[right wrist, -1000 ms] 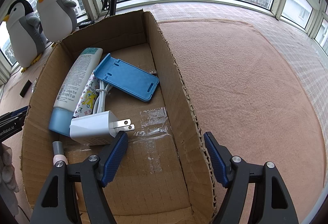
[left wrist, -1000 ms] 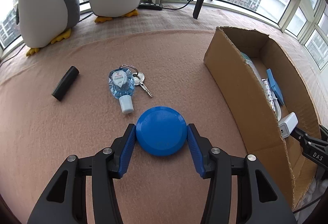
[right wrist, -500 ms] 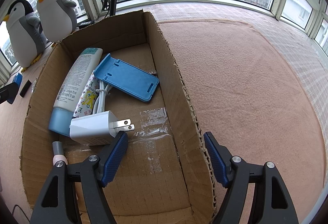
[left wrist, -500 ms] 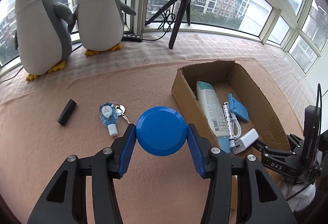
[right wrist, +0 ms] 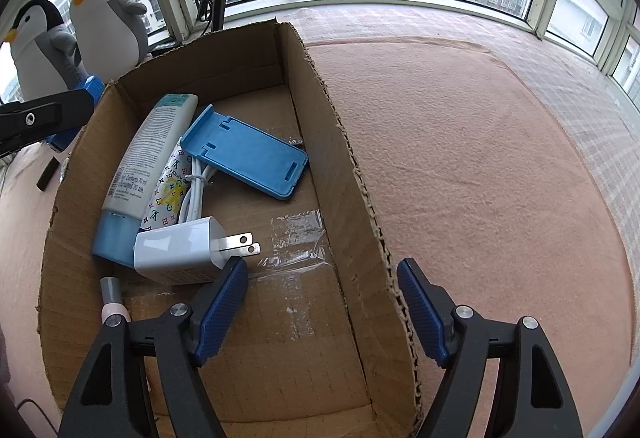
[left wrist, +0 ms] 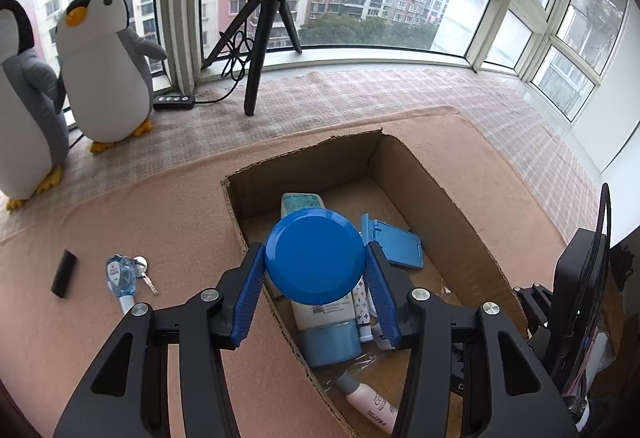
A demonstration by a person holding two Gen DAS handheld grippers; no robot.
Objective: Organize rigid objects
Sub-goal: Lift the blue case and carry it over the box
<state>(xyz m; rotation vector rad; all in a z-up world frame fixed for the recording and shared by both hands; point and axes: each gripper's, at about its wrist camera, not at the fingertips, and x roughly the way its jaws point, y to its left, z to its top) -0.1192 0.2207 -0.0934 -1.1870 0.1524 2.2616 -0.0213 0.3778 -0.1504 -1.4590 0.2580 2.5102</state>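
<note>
My left gripper [left wrist: 315,280] is shut on a round blue disc [left wrist: 314,255] and holds it in the air over the near left part of the open cardboard box [left wrist: 436,189]. Inside the box lie a white and blue tube [right wrist: 148,161], a blue phone stand [right wrist: 244,155], a white charger plug [right wrist: 188,252] with its cable, a patterned small tube and a pink tube [left wrist: 370,404]. My right gripper [right wrist: 322,312] stands open, straddling the box's right wall [right wrist: 360,222] near the front. On the pink cloth left of the box lie a blue sanitizer bottle with keys [left wrist: 122,276] and a black bar [left wrist: 64,273].
Two plush penguins [left wrist: 106,67] stand at the back left by the window. A black tripod [left wrist: 266,37] with a cable and a remote stands behind the box. The pink cloth [right wrist: 480,157] stretches to the right of the box. A black device [left wrist: 576,302] sits at the right.
My left gripper has lifted the blue disc off the cloth and carried it right, from beside the sanitizer bottle to above the box. The right gripper has stayed still and open.
</note>
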